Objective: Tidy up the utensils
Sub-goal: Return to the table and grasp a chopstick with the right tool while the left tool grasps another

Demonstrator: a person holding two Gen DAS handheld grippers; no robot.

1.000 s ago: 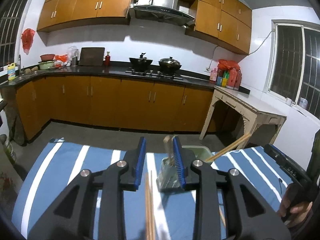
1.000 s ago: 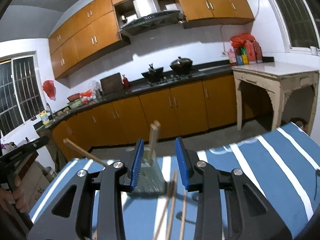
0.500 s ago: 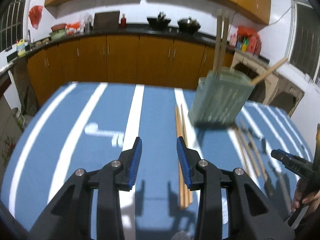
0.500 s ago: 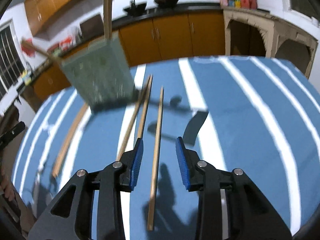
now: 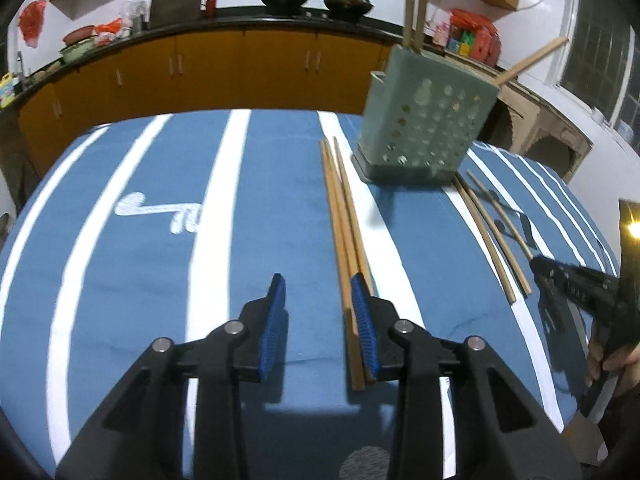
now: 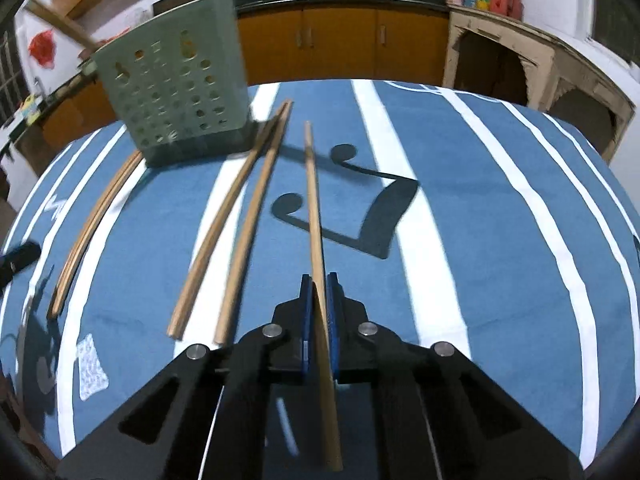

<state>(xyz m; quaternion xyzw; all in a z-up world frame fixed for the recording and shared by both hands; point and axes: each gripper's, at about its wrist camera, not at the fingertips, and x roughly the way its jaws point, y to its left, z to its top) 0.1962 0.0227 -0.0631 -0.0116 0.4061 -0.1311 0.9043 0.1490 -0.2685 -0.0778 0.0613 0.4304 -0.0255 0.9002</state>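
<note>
A grey-green perforated utensil holder (image 5: pixel 426 120) stands on the blue striped tablecloth (image 5: pixel 160 240) with chopsticks sticking out of its top; it also shows in the right wrist view (image 6: pixel 176 88). My left gripper (image 5: pixel 318 296) is open, low over the cloth, with a bundle of wooden chopsticks (image 5: pixel 344 216) lying beside its right finger. My right gripper (image 6: pixel 319 284) is shut on a single wooden chopstick (image 6: pixel 314 200) that points toward the holder. Two more chopsticks (image 6: pixel 228 224) lie to its left.
More chopsticks (image 5: pixel 488 232) lie to the right of the holder, and a bundle (image 6: pixel 92 220) lies at the left in the right wrist view. Kitchen cabinets (image 5: pixel 224 64) and a stone counter (image 6: pixel 520 52) stand beyond the table's far edge.
Both grippers have come down closer to the cloth. My right gripper has shut on the single chopstick. My left gripper stays open and has moved up to the chopstick bundle.
</note>
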